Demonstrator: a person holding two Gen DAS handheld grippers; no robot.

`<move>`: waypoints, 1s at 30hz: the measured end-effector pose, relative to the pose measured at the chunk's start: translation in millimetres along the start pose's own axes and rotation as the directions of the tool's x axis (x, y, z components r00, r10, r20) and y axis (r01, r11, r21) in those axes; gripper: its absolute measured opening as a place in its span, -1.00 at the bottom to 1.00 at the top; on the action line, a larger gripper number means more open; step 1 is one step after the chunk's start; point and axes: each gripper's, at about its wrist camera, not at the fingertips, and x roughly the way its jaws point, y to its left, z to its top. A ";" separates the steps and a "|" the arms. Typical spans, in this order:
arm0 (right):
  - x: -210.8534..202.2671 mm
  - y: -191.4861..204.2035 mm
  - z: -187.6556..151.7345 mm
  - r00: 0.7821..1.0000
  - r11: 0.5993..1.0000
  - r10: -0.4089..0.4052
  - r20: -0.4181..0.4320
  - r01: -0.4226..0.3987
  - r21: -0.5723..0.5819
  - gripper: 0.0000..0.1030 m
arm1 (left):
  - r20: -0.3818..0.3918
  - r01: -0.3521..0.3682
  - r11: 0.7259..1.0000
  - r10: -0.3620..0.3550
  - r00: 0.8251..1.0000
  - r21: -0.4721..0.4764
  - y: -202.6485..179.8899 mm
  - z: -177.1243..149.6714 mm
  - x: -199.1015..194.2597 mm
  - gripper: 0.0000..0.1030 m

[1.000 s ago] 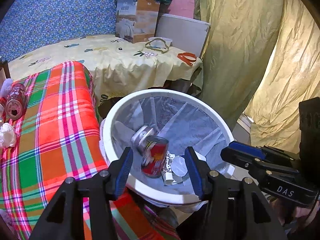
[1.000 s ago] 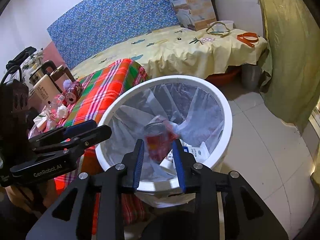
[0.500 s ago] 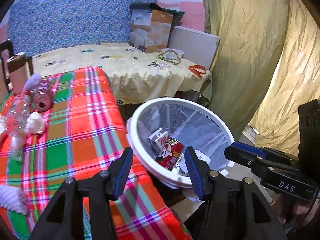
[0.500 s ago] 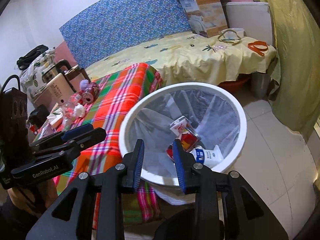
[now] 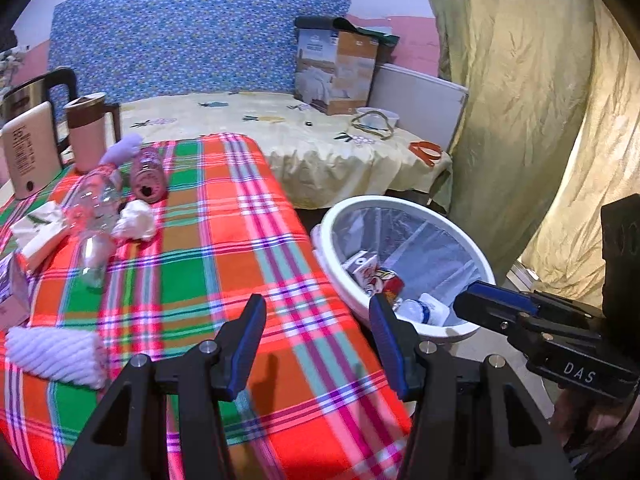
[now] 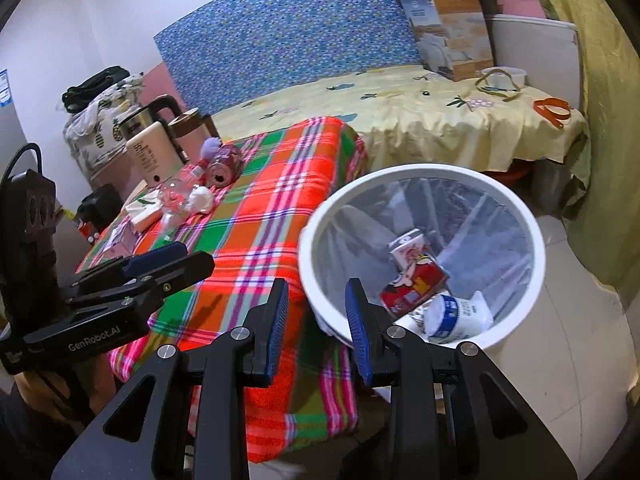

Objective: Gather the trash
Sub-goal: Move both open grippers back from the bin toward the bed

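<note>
I've swung both grippers off the bin point(image 6: 516, 208) toward the table; left gripper point(image 5: 318, 338) and right gripper point(image 6: 316, 316) gape empty. Remaining trash: bottle point(image 5: 94, 208) and tissue point(image 5: 136, 220) huddle together, so one grab could knock the other.

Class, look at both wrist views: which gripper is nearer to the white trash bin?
Right. The right gripper hangs by the white trash bin's near rim, jaws empty. The left gripper is over the plaid cloth, farther from the bin.

Bin point(image 5: 404, 205) floor partly hidden; kettle point(image 5: 24, 96) edge-cropped.
</note>
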 end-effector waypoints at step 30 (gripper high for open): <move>44.4 98.1 -1.5 0.980 0.964 0.163 -0.115 -0.183 -0.191 -0.13 | 0.026 -0.231 0.955 0.239 0.971 -0.185 120.5 -32.1 -59.8 0.08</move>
